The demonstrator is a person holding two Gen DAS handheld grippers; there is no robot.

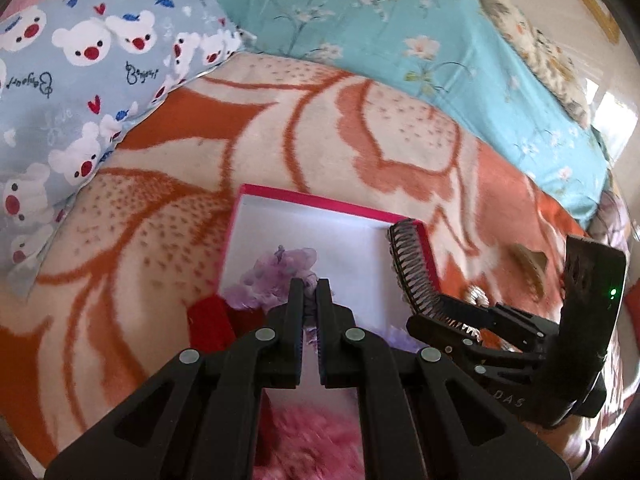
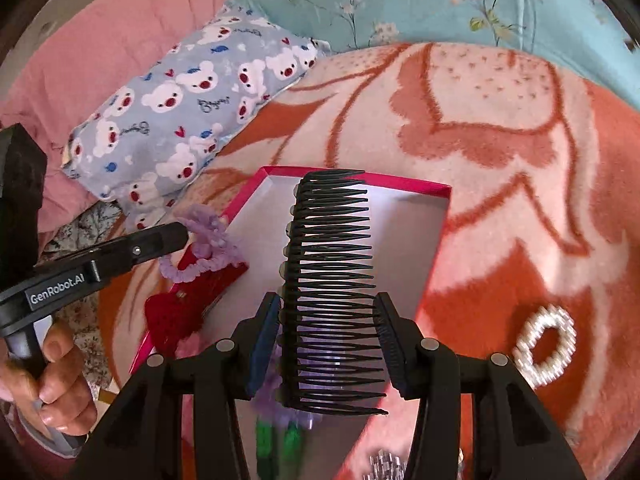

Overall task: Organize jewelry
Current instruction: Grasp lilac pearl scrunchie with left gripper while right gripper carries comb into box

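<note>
On a bed spread with an orange-and-cream blanket (image 2: 500,208), a pink-rimmed box (image 2: 400,184) sits open as the landmark for everything here. Off its far left corner lies a bear-print pillow (image 2: 180,116), with a teal floral cover (image 1: 380,32) beyond. At the box's left edge, a hand (image 2: 52,380) carries the left gripper (image 1: 310,285), its jaws pinched tight on a purple scrunchie (image 1: 276,272) that hangs over the box's left side, just above a red plush piece (image 2: 176,312) draped across that same rim. Over the middle of the box, the right gripper (image 2: 328,312) stands about half open, its two pads pressed against the spine and tooth tips of a black comb (image 2: 332,256), held with its length running from the gripper toward the box's far wall. Right of the box, well apart on the blanket, rests a pearl ring clip (image 2: 546,344), and a tan claw clip (image 1: 530,266) lies near it.
</note>
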